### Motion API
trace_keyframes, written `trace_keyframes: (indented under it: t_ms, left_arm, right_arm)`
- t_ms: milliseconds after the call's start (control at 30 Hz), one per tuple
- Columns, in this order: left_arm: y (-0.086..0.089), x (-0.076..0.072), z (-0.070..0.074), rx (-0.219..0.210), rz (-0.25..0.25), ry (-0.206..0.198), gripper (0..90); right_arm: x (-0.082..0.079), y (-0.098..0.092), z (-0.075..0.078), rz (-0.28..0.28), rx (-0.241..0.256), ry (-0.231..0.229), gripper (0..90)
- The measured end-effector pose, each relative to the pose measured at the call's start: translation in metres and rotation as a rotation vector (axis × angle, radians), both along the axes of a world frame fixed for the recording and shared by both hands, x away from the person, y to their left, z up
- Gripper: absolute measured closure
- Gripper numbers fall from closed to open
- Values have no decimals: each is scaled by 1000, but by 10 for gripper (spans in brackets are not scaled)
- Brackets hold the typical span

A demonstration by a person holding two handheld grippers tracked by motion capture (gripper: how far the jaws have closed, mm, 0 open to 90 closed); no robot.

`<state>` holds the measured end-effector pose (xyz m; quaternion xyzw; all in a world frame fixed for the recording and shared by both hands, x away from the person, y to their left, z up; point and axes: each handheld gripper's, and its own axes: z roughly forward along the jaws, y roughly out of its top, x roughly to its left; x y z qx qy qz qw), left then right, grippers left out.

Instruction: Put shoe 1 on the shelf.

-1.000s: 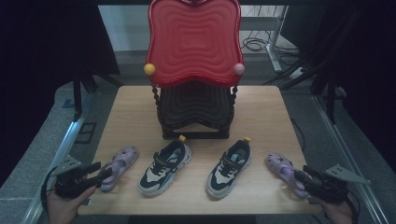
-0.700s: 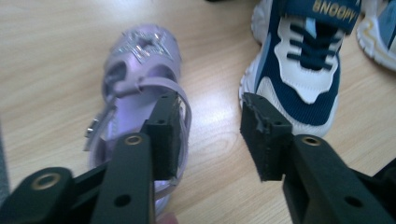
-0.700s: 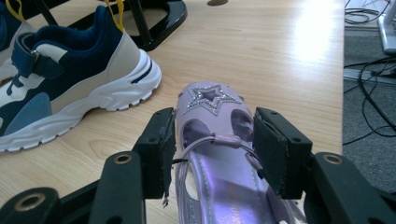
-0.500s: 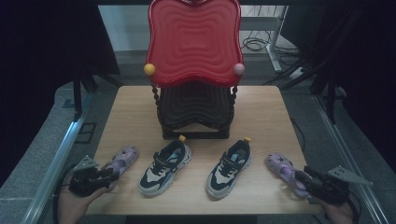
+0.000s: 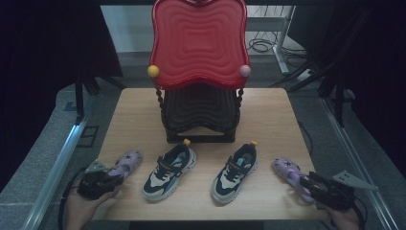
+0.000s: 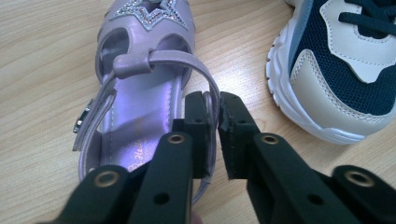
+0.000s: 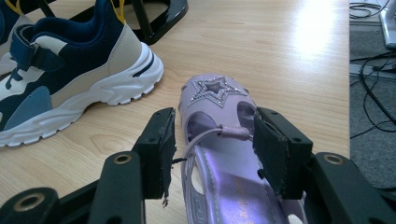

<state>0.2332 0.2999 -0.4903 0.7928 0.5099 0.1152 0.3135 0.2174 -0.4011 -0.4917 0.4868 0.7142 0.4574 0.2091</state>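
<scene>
Nearest the camera above the table, a person's hands hold two black grippers at the near edge of a wooden table (image 5: pixel 268 120). The left gripper (image 6: pixel 214 116) has its jaws closed together on the side strap of a lilac sandal (image 6: pixel 140 93) at the table's near left corner — that hold looks made. The right gripper (image 7: pixel 212 149) has its jaws wide apart, one on each side of the matching lilac sandal (image 7: pixel 219 135) at the near right corner, not yet touching it, so closing there is likely what remains.

Both sandals lie flat on the wood; neither appears lifted. Between them sit two navy, cream and blue sneakers (image 5: pixel 168 171) (image 5: pixel 235 171), untouched. Farther back stands a tiered rack (image 5: pixel 200 115) — black lower shelf, red wavy top — with nothing on it.

Faint script is printed on the left sandal's insole, too blurred to read. No other label is legible.
</scene>
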Motion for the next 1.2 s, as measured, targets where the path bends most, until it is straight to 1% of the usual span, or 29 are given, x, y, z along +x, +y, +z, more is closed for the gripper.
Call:
trace_keyframes:
  t_ms: [133, 400, 500, 567, 667, 700, 800, 900, 967, 1000, 1067, 1133, 1200]
  left_arm:
    - [2, 0, 0, -7, 1, -3, 855]
    - [4, 0, 0, -16, 1, 0, 859]
    - [4, 0, 0, -19, 0, -1, 859]
    - [5, 0, 0, -18, -1, -5, 859]
    - [4, 0, 0, -16, -7, -5, 860]
    - [4, 0, 0, -16, -7, -5, 860]
    - [4, 0, 0, -15, -8, -5, 859]
    - [4, 0, 0, -22, -8, -4, 859]
    - [5, 0, -1, -27, -9, -3, 859]
    - [5, 0, -1, -28, -7, -4, 859]
    - [4, 0, 0, -22, -8, -5, 858]
    - [4, 0, 0, -20, -8, -6, 858]
    - [4, 0, 0, -22, -8, -6, 859]
  right_arm:
    - [-3, -1, 1, -1, 1, 1, 495]
    - [-4, -1, 3, 10, -19, 10, 502]
    - [-5, 0, 5, 25, -24, 16, 511]
    - [-5, 1, 5, 42, -36, 32, 517]
    - [-4, 4, 3, 68, -70, 62, 540]
    - [-3, 6, 1, 82, -81, 80, 553]
    - [-1, 9, -2, 96, -107, 105, 574]
    - [1, 12, -5, 110, -131, 136, 621]
    - [2, 13, -6, 112, -141, 146, 665]
    - [3, 12, -7, 106, -141, 149, 685]
    - [4, 11, -8, 81, -123, 160, 726]
    - [5, 9, -9, 89, -86, 173, 782]
    - [6, 9, -9, 104, -78, 182, 821]
